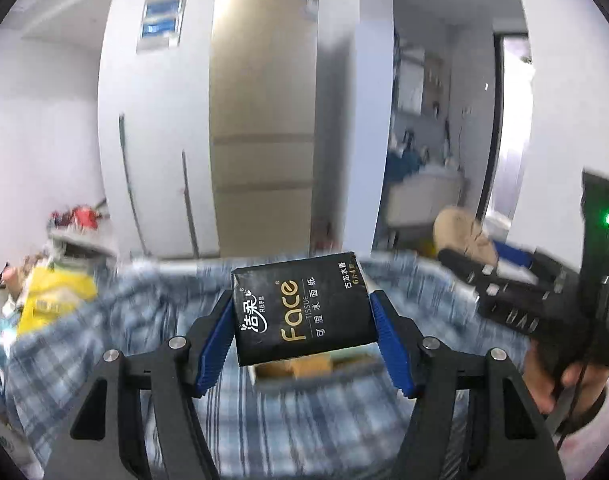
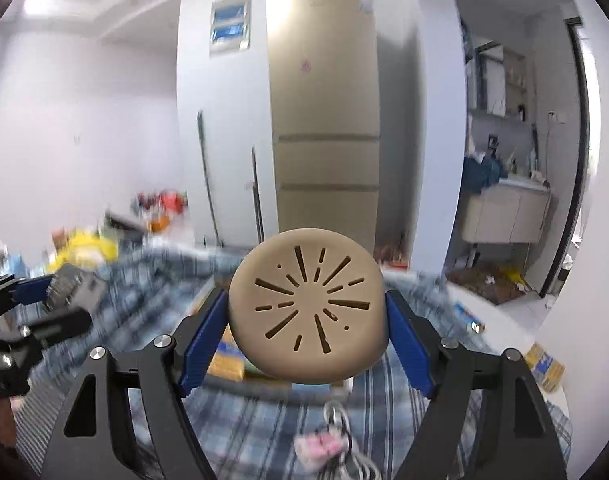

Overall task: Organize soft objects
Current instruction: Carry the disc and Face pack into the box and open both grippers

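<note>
Squarely between the blue pads (image 1: 220, 332) of the left gripper (image 1: 302, 320) sits a black tissue pack (image 1: 300, 308), pinched by its two short sides and lifted clear of the checked blue cloth (image 1: 288, 420) below. Its printed face, with gold "Face" lettering, looks back at the camera. Just under the pack, past the fingertips, a blurred cardboard-coloured object lies on the cloth; what it is cannot be told. Out to the right of these fingers, the right gripper (image 1: 464, 268) shows from the side, with a hand (image 1: 560, 376) wrapped round its handle.

Likewise, the right gripper (image 2: 306, 312) has its blue pads (image 2: 410, 344) pressed on either side of a round tan bun-shaped squishy (image 2: 306, 306), whose domed top bears dark radiating slits. It too hangs above the cloth (image 2: 264, 432). Nearer than the fingers, low on the cloth, lie a pink-and-white soft thing (image 2: 318, 446) and a coil of white cable (image 2: 356, 464). Far left, the left gripper (image 2: 60, 298) appears, blurred. Beyond both, a tall beige fridge (image 2: 324, 120) stands against the wall.
</note>
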`<move>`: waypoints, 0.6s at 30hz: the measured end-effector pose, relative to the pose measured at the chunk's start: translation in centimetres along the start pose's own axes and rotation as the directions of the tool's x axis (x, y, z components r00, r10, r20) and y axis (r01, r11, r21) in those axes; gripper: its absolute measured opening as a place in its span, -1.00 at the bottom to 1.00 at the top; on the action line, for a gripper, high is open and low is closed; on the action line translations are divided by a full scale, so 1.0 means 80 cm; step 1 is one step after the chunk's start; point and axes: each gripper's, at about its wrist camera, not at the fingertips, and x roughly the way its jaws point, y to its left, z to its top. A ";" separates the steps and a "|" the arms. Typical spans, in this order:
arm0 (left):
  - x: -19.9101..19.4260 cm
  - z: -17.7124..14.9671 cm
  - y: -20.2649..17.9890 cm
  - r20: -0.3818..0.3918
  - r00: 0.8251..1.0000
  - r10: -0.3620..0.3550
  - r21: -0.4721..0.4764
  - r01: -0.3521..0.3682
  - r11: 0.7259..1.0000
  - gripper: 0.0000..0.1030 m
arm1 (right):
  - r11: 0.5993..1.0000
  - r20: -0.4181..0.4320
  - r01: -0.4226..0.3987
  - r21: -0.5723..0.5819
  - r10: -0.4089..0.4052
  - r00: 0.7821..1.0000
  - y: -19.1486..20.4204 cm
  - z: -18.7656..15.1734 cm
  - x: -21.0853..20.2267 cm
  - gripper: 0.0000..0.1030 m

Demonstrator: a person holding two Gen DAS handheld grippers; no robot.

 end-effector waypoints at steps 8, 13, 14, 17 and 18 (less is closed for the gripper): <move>0.043 0.064 -0.015 0.049 0.999 0.018 -0.030 -0.016 0.999 0.32 | 0.998 0.059 0.038 0.053 -0.041 0.997 -0.003 0.077 0.011 0.50; 0.094 0.068 -0.008 0.027 0.999 0.020 -0.049 -0.019 0.999 0.32 | 0.994 0.049 0.083 0.076 -0.087 0.995 -0.005 0.096 0.048 0.52; 0.108 0.068 -0.008 0.018 1.000 0.014 -0.033 -0.013 0.999 0.32 | 0.993 0.034 0.076 0.085 -0.079 0.996 -0.006 0.096 0.061 0.52; 0.137 0.055 -0.003 0.009 1.000 0.026 -0.022 -0.025 0.999 0.32 | 0.992 -0.007 0.073 0.102 -0.073 0.997 -0.014 0.084 0.096 0.52; 0.139 0.043 0.002 0.013 0.999 0.031 -0.035 -0.031 0.999 0.32 | 0.992 -0.017 0.074 0.103 -0.073 0.997 -0.016 0.075 0.109 0.52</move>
